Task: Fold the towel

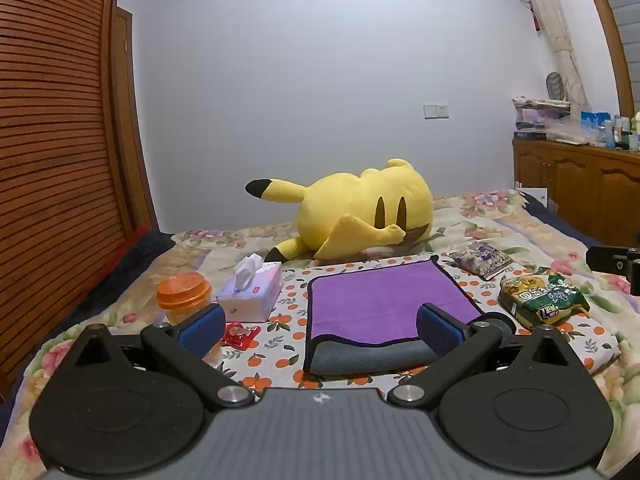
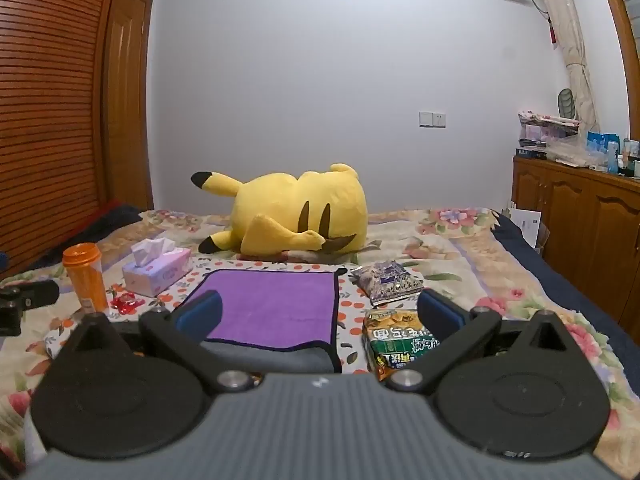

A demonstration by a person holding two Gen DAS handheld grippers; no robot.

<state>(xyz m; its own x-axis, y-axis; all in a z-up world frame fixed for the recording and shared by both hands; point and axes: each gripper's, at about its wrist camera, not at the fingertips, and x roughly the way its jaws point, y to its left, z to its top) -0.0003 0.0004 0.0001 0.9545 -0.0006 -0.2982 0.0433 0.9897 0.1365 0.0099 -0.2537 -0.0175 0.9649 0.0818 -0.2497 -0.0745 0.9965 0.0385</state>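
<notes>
I see both claws, left [image 1: 320, 330] and right [image 2: 320, 318], spread wide, holding nothing. Towel [image 1: 384, 304] folded; near edge hidden behind right claw's body. Snack bag [image 2: 400, 340] partly blocked.

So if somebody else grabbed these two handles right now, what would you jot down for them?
Left gripper: open, holding nothing, hovering over the towel's near left part.
Right gripper: open, holding nothing, over the towel's near right edge and the green snack bag.
Purple towel: lies flat on the orange-print cloth, already folded at least once, grey side showing along the near fold.
Tissue box sits to its left.
Left to do: I can't tell whether another fold is wanted; if so, pinch two corners and fold again.
</notes>
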